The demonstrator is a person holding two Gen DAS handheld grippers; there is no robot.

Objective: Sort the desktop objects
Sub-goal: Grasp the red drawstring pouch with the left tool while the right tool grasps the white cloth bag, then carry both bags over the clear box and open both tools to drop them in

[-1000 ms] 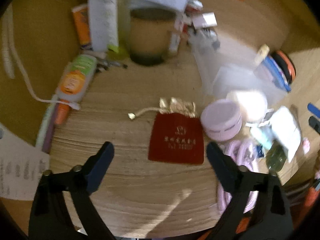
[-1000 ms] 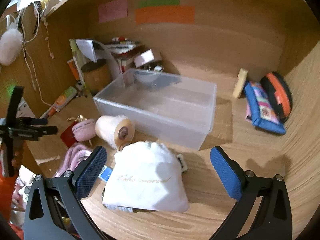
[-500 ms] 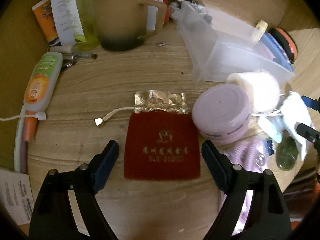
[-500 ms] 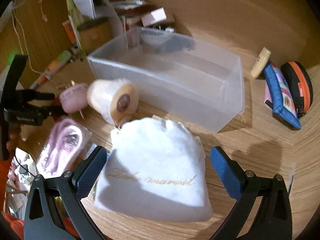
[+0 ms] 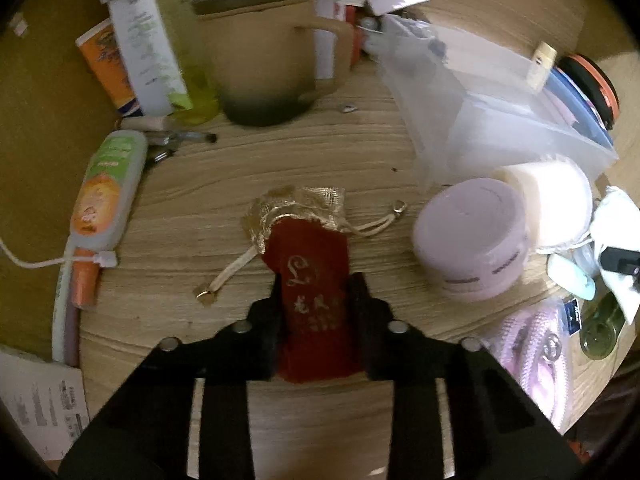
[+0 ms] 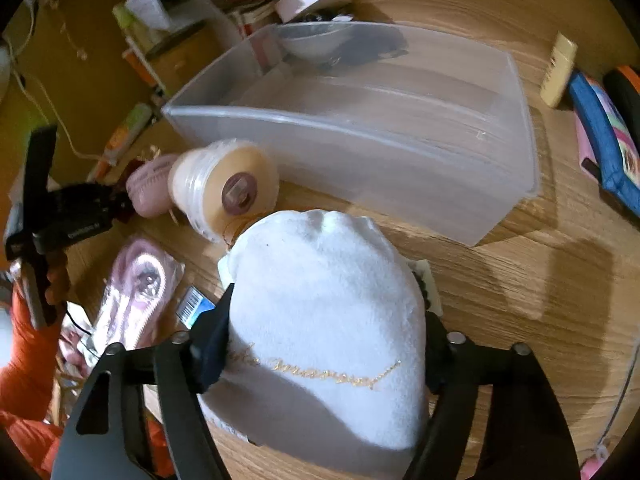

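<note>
Desktop objects lie scattered on the wooden desk (image 6: 520, 280) around the clear plastic bin (image 6: 360, 136), which I take as the sorting target and as the landmark here. The step in hand looks like a double pickup, one soft bag per gripper.

The left gripper (image 5: 316, 292) has its jaws closing, narrow now, with the red drawstring pouch (image 5: 312, 276) pinched between them; the cloth bunches up at the pads, so I read this as a grip. The pouch lies in front of the bin's near-left corner, its gold neck pointing toward the bin. A lilac round jar (image 5: 472, 236) sits between pouch and bin, with a cream roll (image 6: 224, 188) touching it (both close enough to be knocked).

The right gripper (image 6: 324, 324) is closing too, at about half width, its jaws pressing into both flanks of the white drawstring bag (image 6: 328, 312). That bag rests just in front of the bin's long near wall.

Next, I judge, each bag must be lifted clear of the desk, carried over the bin's rim and let go inside. The red pouch's loose cords may drag or snag on the jar, so a straight upward lift first seems wise. The white bag is bulky and soft; it may sag or slip.
</note>
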